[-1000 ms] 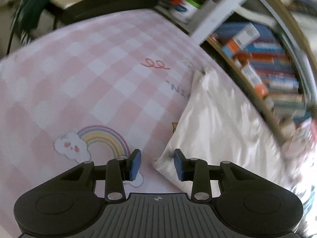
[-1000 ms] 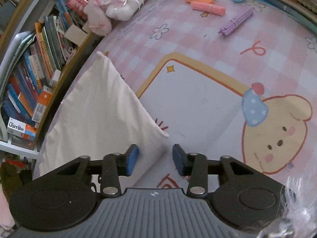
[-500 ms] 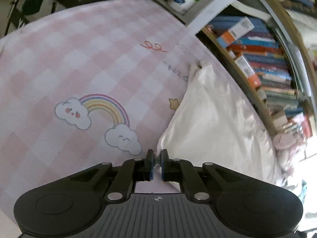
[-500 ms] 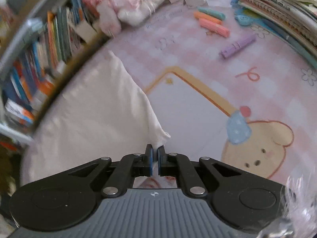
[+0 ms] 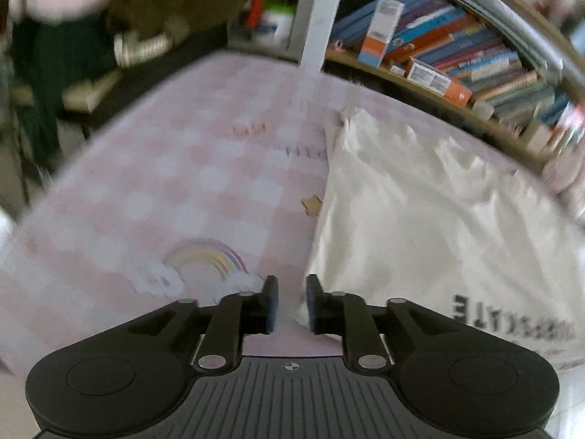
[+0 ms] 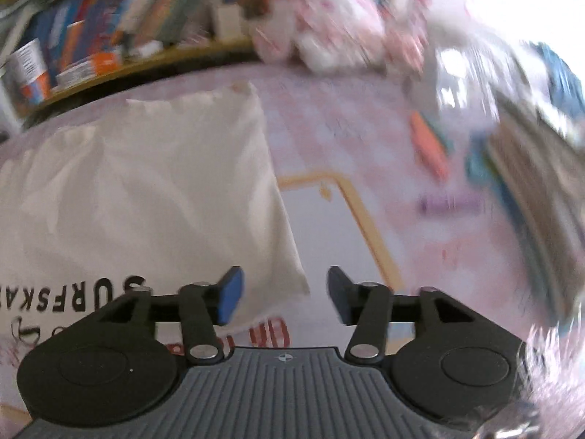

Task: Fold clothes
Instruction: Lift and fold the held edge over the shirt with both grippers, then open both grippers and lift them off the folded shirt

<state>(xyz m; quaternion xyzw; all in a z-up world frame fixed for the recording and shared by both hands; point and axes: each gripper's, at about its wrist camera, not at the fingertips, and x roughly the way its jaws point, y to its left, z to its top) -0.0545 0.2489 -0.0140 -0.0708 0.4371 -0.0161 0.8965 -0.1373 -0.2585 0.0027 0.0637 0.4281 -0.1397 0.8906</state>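
Note:
A folded white garment [image 5: 438,219] with dark printed lettering lies flat on the pink checked cloth [image 5: 182,183]. In the right wrist view the garment [image 6: 146,201] fills the left half. My left gripper [image 5: 290,303] is open and empty, with the garment's near left corner just by its right finger. My right gripper [image 6: 283,294] is wide open and empty, with the garment's near right corner between its fingers, closer to the left one. Both views are blurred by motion.
A shelf of books [image 5: 457,55] runs along the far edge of the surface. Plush toys [image 6: 321,18], orange and purple pens [image 6: 427,146] and stacked notebooks [image 6: 530,168] lie to the right. Dark clutter [image 5: 55,55] sits at the far left.
Both grippers were shut on the garment's near corners half a second ago; both have let go and opened. The garment now lies folded with its lettering showing.

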